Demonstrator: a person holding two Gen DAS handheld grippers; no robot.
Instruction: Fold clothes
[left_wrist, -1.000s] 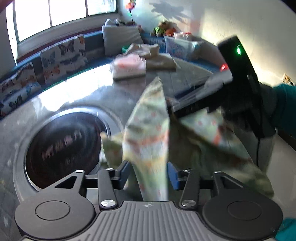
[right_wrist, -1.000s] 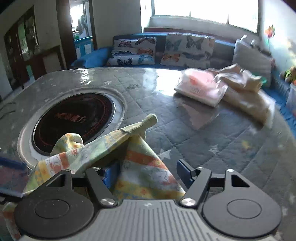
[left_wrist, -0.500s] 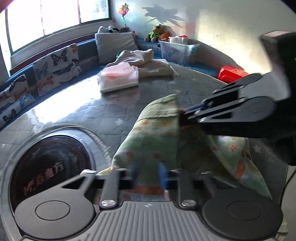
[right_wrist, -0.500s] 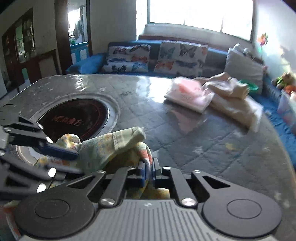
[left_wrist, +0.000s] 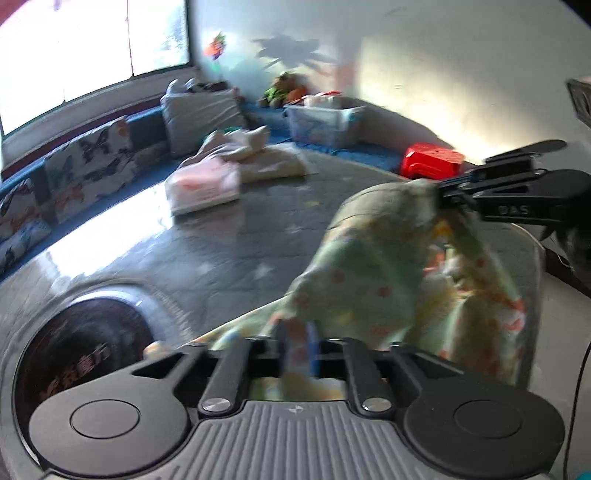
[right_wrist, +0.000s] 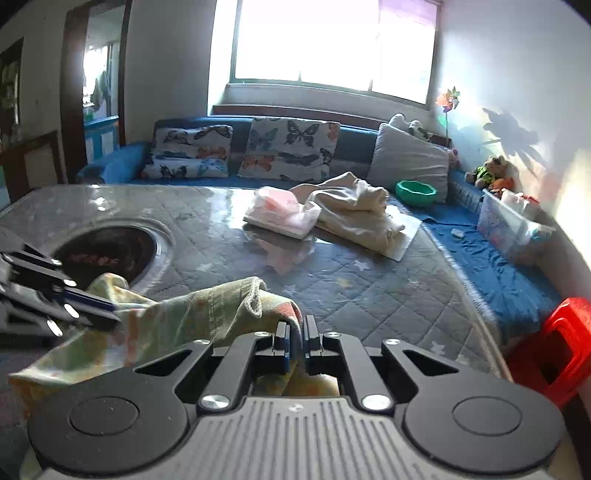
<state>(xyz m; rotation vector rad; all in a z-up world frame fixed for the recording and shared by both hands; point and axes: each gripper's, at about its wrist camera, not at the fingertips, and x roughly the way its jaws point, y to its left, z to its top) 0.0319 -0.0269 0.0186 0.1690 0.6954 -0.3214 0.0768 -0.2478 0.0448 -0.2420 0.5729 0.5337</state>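
A pale green cloth with orange and yellow print (right_wrist: 192, 314) hangs stretched between my two grippers above the grey quilted table (right_wrist: 369, 280). My right gripper (right_wrist: 295, 336) is shut on a hemmed edge of the cloth. In the left wrist view the right gripper (left_wrist: 441, 194) holds the cloth's raised corner at the right. My left gripper (left_wrist: 297, 347) has the cloth (left_wrist: 369, 266) bunched between its blue pads; its jaws are opening, though the fabric still looks pinched. From the right wrist view the left gripper (right_wrist: 109, 310) is at the far left.
A round black cooktop (right_wrist: 107, 254) is set into the table at the left. A folded pink garment (right_wrist: 284, 216) and cream clothes (right_wrist: 358, 214) lie at the far side. A red stool (right_wrist: 554, 350) stands off the right edge, and a sofa with cushions, a green bowl (right_wrist: 415, 192) and a plastic bin (right_wrist: 509, 229) lie beyond.
My right gripper shut on the cloth's edge, then rose and drew away to the right. My left gripper closed on the other part. The cloth now spans between them.
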